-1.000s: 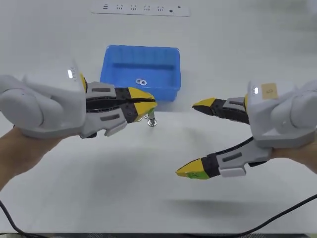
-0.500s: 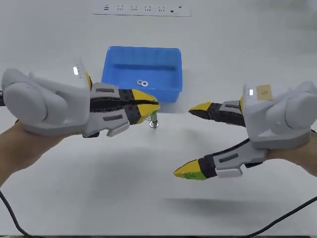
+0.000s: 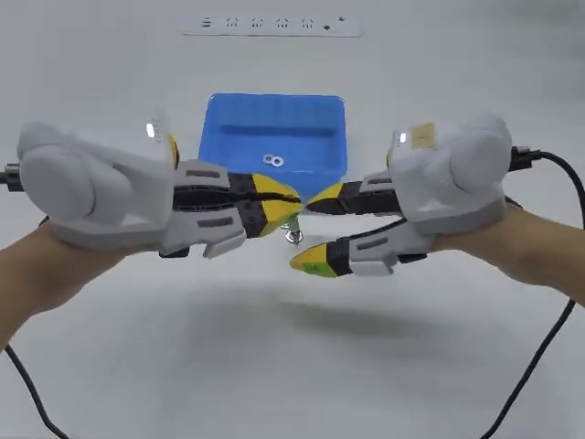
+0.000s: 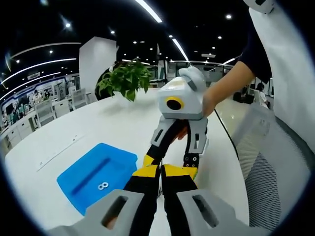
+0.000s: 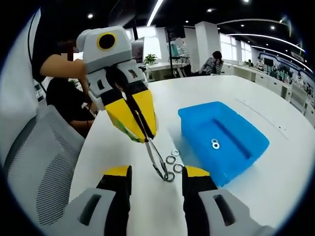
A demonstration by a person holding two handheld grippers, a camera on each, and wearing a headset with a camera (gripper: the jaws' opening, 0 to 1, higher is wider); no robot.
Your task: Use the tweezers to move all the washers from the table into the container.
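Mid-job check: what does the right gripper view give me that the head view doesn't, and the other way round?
Right gripper view: three washers countable on the table at the tips of the tweezers, close to the blue container, plus a mesh chair and people in the background. Head view: the power strip beyond the container, and the right gripper with its white body and cable, fingers apart. Shared: the left gripper shut on the tweezers, and the container with two washers inside.
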